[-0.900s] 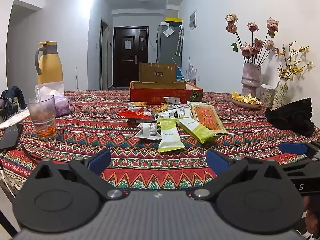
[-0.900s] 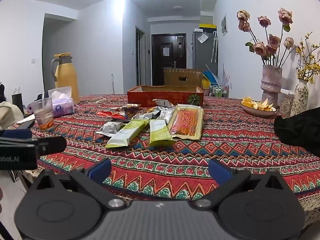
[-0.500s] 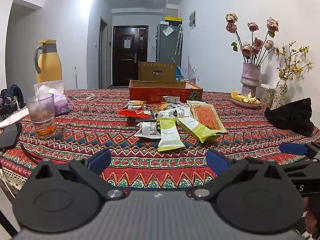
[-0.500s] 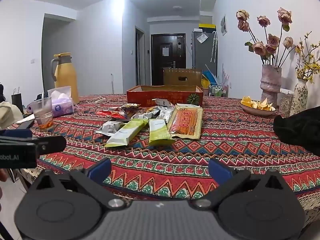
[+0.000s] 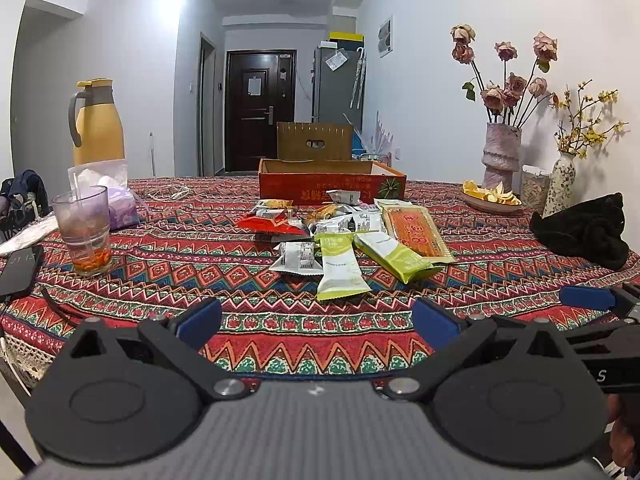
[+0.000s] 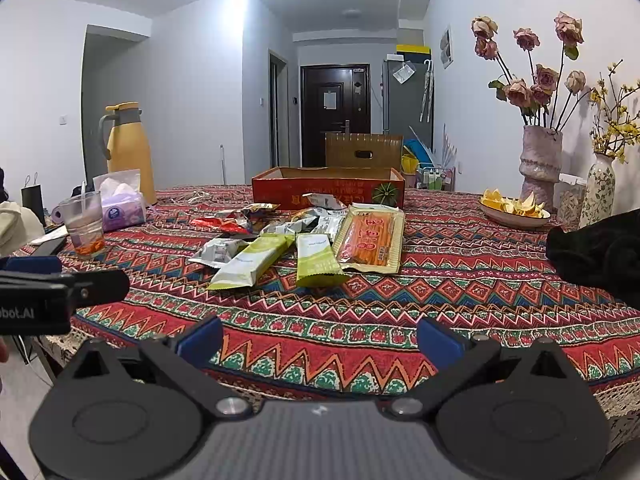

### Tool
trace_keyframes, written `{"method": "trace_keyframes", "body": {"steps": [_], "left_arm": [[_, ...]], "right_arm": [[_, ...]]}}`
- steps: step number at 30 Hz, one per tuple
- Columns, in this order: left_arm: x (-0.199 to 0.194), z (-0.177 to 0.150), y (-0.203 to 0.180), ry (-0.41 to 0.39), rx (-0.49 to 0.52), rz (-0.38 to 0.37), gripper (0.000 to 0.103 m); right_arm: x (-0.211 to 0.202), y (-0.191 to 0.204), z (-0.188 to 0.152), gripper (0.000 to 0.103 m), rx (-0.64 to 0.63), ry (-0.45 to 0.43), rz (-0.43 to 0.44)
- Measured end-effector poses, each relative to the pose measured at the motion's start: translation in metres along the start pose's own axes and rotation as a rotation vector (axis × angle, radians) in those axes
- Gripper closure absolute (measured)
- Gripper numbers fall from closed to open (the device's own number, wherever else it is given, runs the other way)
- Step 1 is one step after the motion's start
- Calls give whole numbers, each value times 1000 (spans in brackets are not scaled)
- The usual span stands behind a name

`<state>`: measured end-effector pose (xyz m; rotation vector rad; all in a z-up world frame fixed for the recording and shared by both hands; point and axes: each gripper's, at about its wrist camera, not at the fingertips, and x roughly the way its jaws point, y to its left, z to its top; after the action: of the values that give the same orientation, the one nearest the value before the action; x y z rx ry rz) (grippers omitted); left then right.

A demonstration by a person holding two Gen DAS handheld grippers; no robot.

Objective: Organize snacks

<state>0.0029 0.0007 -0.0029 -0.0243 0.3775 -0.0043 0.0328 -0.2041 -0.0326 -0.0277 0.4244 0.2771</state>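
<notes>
A heap of snack packets lies mid-table: two green-and-white bars [image 5: 340, 266] [image 6: 316, 260], a flat orange pack [image 5: 416, 232] [image 6: 370, 238], a silver packet [image 5: 298, 256], a red packet [image 5: 272, 226]. Behind them stands an open red cardboard box [image 5: 332, 180] [image 6: 328, 188]. My left gripper [image 5: 316, 320] hovers wide open over the near table edge, nothing between its blue pads. My right gripper [image 6: 320, 338] is likewise open and empty at the near edge, to the right of the left one. Both are well short of the snacks.
On the left are a plastic cup [image 5: 82, 230], a tissue pack [image 5: 116, 200], a yellow jug [image 5: 98, 122] and a phone [image 5: 18, 268]. On the right are a fruit dish [image 5: 490, 198], two flower vases [image 5: 502, 156] and a black cloth [image 5: 580, 228].
</notes>
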Motion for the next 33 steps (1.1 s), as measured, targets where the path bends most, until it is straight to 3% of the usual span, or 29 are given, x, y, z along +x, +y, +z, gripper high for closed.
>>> {"method": "trace_keyframes", "body": {"steps": [33], "left_arm": [[6,0,6,26,-15,4,0]], "right_arm": [[5,3,-3,0,-6,4,12]]}}
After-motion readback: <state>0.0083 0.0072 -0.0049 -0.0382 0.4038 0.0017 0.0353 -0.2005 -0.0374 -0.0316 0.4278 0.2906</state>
